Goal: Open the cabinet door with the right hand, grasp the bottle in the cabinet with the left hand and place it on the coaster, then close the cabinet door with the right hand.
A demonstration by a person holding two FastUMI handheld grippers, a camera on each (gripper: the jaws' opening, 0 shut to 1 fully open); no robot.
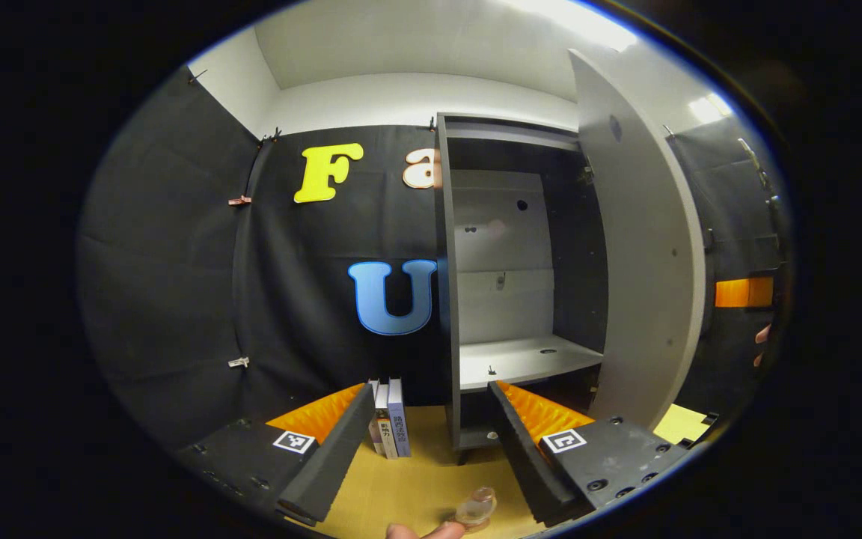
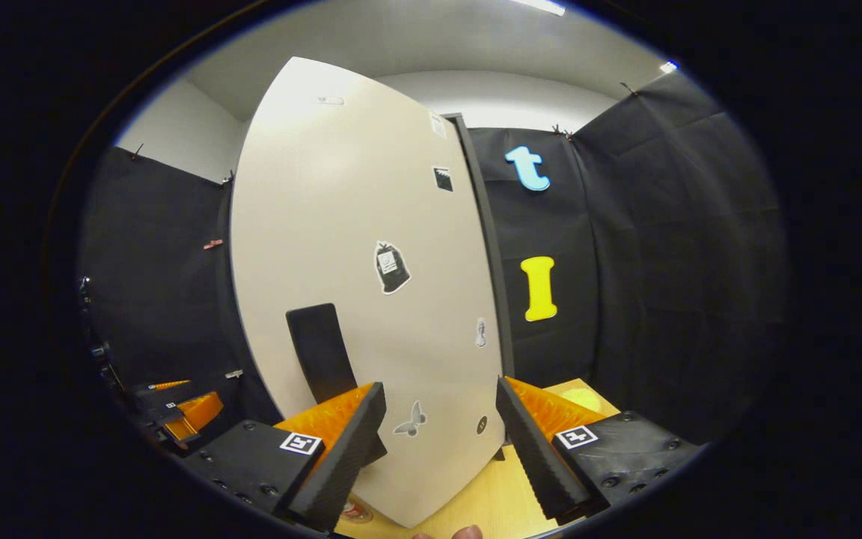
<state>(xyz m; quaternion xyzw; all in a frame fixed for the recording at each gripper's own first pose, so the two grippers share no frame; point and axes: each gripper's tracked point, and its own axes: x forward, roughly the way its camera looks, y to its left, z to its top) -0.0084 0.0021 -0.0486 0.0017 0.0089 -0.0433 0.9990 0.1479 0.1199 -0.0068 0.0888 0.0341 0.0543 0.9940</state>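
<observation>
The grey cabinet point(image 1: 447, 299) stands open and its pale shelf point(image 1: 528, 359) is bare. Its door point(image 1: 640, 284) is swung out to the right. A small clear bottle point(image 1: 477, 506) stands low on the wooden table between my left gripper's wide-apart fingers, on what looks like a brownish coaster point(image 1: 468, 525). My left gripper point(image 1: 431, 388) is open with nothing pressed between its fingers. My right gripper point(image 2: 440, 383) is open too, close to the door's sticker-covered outer face point(image 2: 371, 224), just right of the dark handle point(image 2: 319, 348).
Three books point(image 1: 388, 427) stand on the table left of the cabinet. A yellow pad point(image 1: 682, 423) lies beyond the door. A fingertip point(image 1: 427, 531) shows at the bottom edge. The left gripper point(image 2: 176, 419) shows far left in the right gripper view.
</observation>
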